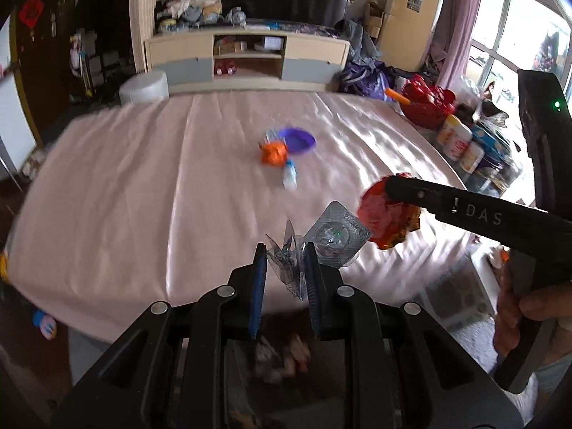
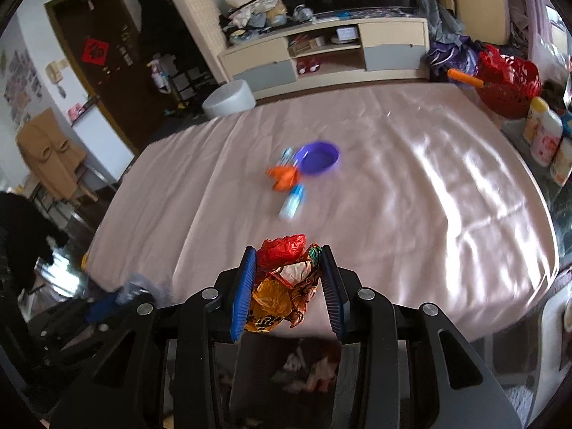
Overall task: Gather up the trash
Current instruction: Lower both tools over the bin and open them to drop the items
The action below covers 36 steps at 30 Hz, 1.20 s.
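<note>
My left gripper is shut on a silver blister pack with clear crumpled plastic, held above the near edge of the pink table. My right gripper is shut on a crumpled red and orange wrapper; it also shows in the left wrist view. Farther out on the table lie an orange wrapper, a small white bottle with a blue cap and a purple bowl; these also show in the right wrist view: the wrapper, the bottle, the bowl.
Below both grippers, off the table's near edge, something blurred with trash in it shows. A red basket and white canisters stand at the table's right side. A grey stool and a TV cabinet stand beyond the far edge.
</note>
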Tool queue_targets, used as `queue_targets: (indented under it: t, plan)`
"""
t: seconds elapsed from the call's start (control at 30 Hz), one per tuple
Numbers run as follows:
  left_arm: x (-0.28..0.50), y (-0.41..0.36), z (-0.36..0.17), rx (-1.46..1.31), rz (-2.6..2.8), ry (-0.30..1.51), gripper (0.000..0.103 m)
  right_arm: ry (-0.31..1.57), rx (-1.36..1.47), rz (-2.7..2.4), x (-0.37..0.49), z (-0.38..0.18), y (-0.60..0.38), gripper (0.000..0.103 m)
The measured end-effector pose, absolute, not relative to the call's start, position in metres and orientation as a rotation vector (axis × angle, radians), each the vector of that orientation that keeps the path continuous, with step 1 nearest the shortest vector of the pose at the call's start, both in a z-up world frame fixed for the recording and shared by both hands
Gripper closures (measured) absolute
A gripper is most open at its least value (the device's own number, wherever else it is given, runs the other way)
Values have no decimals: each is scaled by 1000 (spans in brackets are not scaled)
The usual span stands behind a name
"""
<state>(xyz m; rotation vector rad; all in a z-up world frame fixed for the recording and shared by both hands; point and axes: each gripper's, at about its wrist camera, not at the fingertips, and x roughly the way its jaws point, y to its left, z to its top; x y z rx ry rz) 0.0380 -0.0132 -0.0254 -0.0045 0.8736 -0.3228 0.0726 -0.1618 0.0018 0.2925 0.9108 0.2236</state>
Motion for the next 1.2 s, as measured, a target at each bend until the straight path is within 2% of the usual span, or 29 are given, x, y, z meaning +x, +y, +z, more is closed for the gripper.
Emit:
queue_targets:
  t: [0.27,0.6,0.83,0.97,1.2]
  plan:
    - [-14,7,-69,8,-260,917,83,948,249,219,24,-40,-139,66]
    - [-17,11,-139,-21,-242,1060,83,1045,268,215,15,-98,-139,66]
    - [-14,0,-159,26,-244,1099,83,1113,277,248,10,-120,-131,65]
    - [-17,-5,-163,36,-259,1108,83,1111,191,234,7,-121,-122,64]
    - [-14,-8,-170,47,-253,1128,82,1138,200,216,11,-126,-124,63]
